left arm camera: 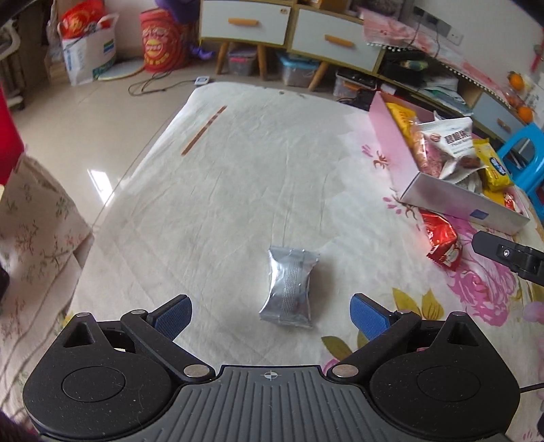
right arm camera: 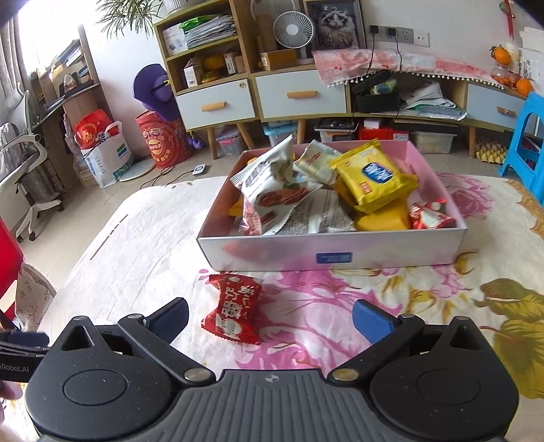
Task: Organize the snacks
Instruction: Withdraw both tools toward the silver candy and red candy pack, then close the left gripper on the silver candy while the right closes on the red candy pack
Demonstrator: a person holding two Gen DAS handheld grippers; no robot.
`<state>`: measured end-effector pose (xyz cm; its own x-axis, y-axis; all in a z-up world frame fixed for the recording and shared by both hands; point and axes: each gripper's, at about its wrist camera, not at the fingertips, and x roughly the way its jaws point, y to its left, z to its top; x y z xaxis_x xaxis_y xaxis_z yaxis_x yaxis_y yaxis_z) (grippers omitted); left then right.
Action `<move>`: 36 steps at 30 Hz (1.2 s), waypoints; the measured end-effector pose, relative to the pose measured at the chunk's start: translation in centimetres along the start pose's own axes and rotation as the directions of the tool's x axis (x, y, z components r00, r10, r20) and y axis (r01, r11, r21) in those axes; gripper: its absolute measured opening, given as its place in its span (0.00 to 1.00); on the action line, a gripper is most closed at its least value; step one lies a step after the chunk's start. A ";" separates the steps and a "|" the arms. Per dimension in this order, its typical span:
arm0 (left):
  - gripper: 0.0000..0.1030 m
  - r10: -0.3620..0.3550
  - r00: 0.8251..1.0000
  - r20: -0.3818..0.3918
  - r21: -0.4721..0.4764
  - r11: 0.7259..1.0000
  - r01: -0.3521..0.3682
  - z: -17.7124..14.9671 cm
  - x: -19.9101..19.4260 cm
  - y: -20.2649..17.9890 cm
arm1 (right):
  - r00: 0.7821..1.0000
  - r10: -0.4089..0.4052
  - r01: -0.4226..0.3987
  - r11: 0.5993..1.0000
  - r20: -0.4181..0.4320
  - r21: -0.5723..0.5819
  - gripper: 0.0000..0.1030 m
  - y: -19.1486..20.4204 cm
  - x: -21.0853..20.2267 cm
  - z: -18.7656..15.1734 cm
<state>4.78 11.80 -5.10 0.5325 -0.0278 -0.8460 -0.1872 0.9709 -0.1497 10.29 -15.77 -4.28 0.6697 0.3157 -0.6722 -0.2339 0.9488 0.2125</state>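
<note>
Silver packet point(left arm camera: 289, 287), red packet point(right arm camera: 233, 312), snack-filled box point(right arm camera: 335, 250)

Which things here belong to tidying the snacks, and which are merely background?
Job: silver packet, red packet, pink box of snacks, left gripper and right gripper, both open.
Background: drawer cabinets, fan, blue stool.

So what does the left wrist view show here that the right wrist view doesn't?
Only the left wrist view shows the silver packet lying on the tablecloth ahead of the open left tool. Only the right wrist view shows the pink box's full contents, like the yellow packet, and the open right tool. Both show the box and the red packet lying just outside it.
</note>
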 end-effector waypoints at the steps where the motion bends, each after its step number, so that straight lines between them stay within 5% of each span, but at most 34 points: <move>1: 0.97 0.001 1.000 -0.003 -0.004 1.000 -0.001 -0.1 0.2 0.1 | 1.000 0.004 -0.004 1.000 -0.001 0.007 0.93 0.0 0.2 -0.1; 10: 0.92 -0.001 1.000 -0.019 0.030 1.000 0.001 -0.5 1.1 -1.0 | 1.000 0.001 -0.001 1.000 -0.017 -0.006 0.90 0.0 2.4 -1.2; 19: 0.76 0.041 0.999 0.003 0.071 0.997 -0.041 -0.3 1.3 -1.4 | 1.000 0.007 -0.007 0.995 0.000 -0.101 0.84 1.2 2.9 -1.5; 29: 0.31 0.044 0.999 0.027 0.087 0.995 -0.046 -0.1 0.9 -1.4 | 0.999 0.039 -0.042 0.983 -0.020 -0.179 0.25 2.6 2.9 -1.3; 36: 0.27 0.024 0.999 0.026 0.079 0.997 -0.026 0.0 0.6 -1.5 | 0.998 0.060 -0.066 0.981 -0.038 -0.183 0.20 2.8 2.7 -1.2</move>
<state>5.43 10.35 -5.40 0.5496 0.0014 -0.8354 -0.1353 0.9870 -0.0873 10.57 -12.28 -6.33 0.6275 0.3710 -0.6846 -0.4021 0.9073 0.1232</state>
